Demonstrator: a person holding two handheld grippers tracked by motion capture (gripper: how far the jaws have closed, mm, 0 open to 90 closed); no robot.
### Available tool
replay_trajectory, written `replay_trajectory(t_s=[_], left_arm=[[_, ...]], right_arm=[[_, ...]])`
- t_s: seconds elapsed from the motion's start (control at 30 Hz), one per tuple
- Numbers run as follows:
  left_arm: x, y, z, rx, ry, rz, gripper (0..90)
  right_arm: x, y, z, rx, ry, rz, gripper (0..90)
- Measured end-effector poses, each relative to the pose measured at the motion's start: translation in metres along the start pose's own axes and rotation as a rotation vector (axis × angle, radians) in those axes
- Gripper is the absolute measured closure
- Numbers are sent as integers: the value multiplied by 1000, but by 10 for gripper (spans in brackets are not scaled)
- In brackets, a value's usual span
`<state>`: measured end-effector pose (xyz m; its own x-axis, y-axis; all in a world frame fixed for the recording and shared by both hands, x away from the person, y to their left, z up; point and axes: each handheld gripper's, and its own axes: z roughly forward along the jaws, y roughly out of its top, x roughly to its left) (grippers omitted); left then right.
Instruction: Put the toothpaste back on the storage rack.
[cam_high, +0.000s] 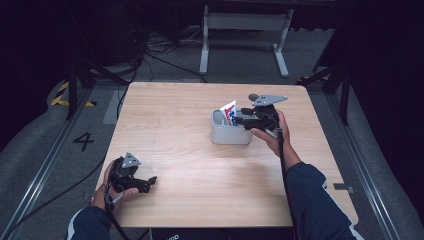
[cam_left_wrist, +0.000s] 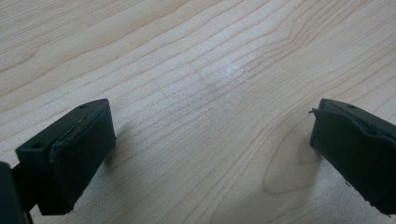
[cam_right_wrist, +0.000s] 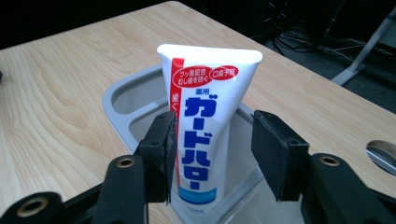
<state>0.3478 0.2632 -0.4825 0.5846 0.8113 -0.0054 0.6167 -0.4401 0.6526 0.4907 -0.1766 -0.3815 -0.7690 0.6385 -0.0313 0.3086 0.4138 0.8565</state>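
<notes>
White toothpaste tube with blue and red lettering, standing upright, cap end down, inside grey plastic bin right of centre on pale wooden table. Crimped flat end up top, leaning just a touch, poking above the rim in the high view.

Right gripper straddling the tube from the near right side of the bin. Jaws parted: right pad clearly off the tube with a gap showing, left pad sitting right at the tube's edge, touching or a hair away, hard to call. No real squeeze on it, by the look. Tube apparently resting on the bin floor under its own weight.

Left gripper parked low at the near left corner of the table, well apart from the bin. Jaws wide apart, nothing between them but bare wood grain.

Progress, as a judgement: tube delivered into the bin, placing step looking essentially done, release under way or just finished. Left to do, probably: clear the right jaws away without tipping the tube, then back the hand off. Main risk: a pad brushing the tube and knocking it over on the way out.
</notes>
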Motion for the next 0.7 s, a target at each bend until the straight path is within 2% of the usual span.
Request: replay_trajectory(t_s=[0.13, 0.3, 0.47, 0.7], left_arm=[[0, 0, 0, 0, 0, 0, 5], [0, 0, 0, -1, 0, -2, 5], [0, 0, 0, -1, 0, -2, 5], [0, 0, 0, -1, 1, -4, 5]], right_arm=[[0, 0, -4, -8, -3, 3, 501], [4, 0, -9, 11, -18, -26, 472], [6, -2, -20, 20, -23, -57, 461], [7, -7, -35, 28, -26, -75, 451]])
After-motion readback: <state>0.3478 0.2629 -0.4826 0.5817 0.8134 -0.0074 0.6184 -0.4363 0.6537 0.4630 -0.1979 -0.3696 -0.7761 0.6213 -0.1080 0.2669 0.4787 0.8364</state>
